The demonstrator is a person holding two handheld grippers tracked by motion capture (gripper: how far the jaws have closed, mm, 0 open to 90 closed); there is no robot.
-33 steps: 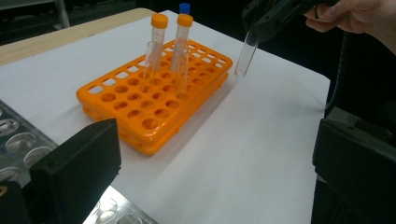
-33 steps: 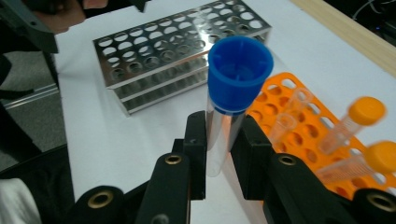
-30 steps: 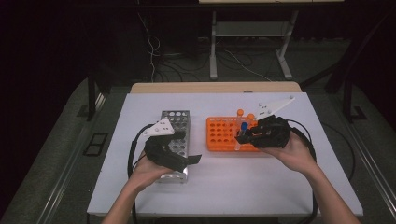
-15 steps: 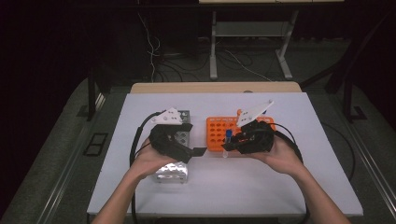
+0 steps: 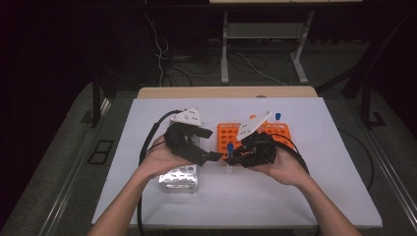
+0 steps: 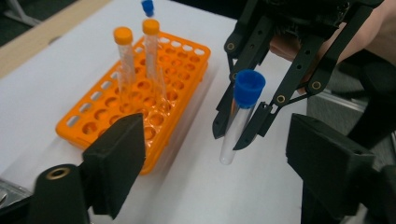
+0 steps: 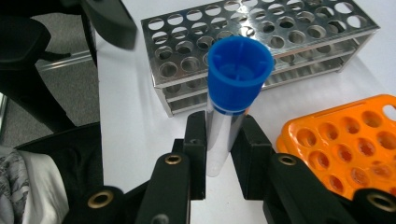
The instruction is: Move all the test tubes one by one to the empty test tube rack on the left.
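Note:
My right gripper (image 7: 223,135) is shut on a clear tube with a blue cap (image 7: 239,70), held upright just left of the orange rack (image 5: 275,132). In the high view this tube (image 5: 229,149) hangs between the two hands. My left gripper (image 5: 210,145) faces it from the left with its jaws apart. They have just been closing, and the tube (image 6: 240,116) stands ahead between them, untouched. Two orange-capped tubes (image 6: 150,51) and a blue-capped one (image 6: 148,7) stand in the orange rack (image 6: 100,114).
A metal rack (image 5: 179,178) with bare holes lies under my left hand, near the front of the white table (image 5: 305,196). In the right gripper view it (image 7: 261,46) sits just behind the held tube. Cables trail from both grippers.
My right gripper has carried the blue-capped tube leftward, off the orange rack. My left gripper has risen from the metal rack and swung toward the tube.

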